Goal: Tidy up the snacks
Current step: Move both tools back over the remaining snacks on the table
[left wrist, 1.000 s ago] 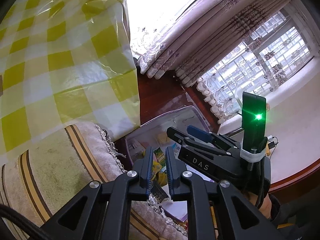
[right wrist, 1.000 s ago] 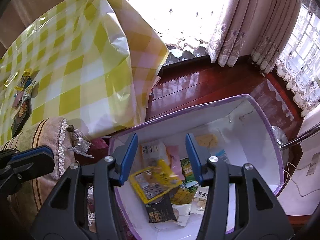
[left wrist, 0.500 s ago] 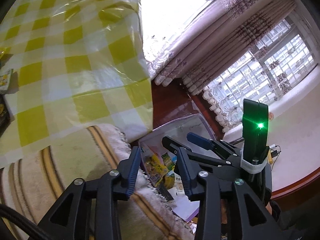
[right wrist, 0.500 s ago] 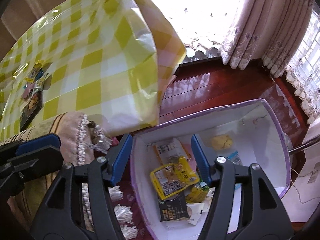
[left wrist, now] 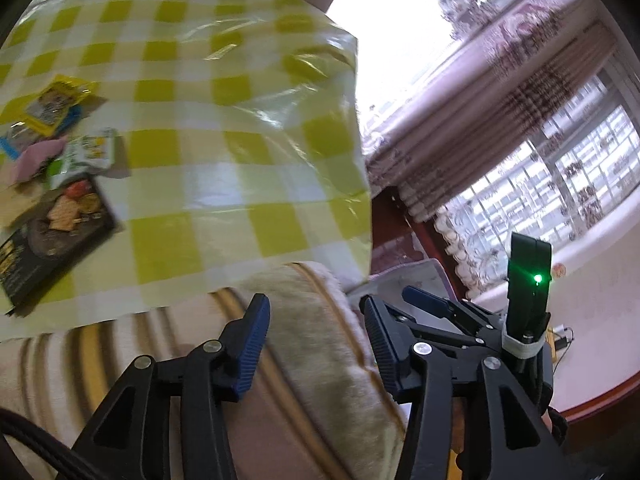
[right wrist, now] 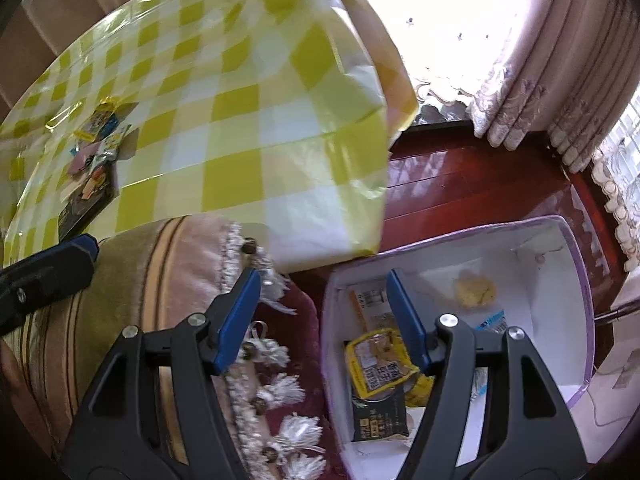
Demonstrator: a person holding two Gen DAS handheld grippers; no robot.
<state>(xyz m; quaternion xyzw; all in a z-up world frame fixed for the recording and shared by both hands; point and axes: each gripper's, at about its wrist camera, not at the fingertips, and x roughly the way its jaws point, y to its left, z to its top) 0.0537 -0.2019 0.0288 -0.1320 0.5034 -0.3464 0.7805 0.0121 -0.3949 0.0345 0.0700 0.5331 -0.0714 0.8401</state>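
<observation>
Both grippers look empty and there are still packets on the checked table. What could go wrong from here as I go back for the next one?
1. The remaining snack packets lie overlapped, so the left gripper, its jaws opening and empty, may grab two or snag the glossy tablecloth.
2. The bin sits low beside the tasselled cushion; a drop from over the cushion could miss it.
3. The right gripper, its jaws opening and empty, hangs close to the left one, so they could collide.

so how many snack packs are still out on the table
5, maybe more hidden in the pile: yellow pack, blue pack under it, pink pack, white-green pack, and black box nearest the edge.
</observation>
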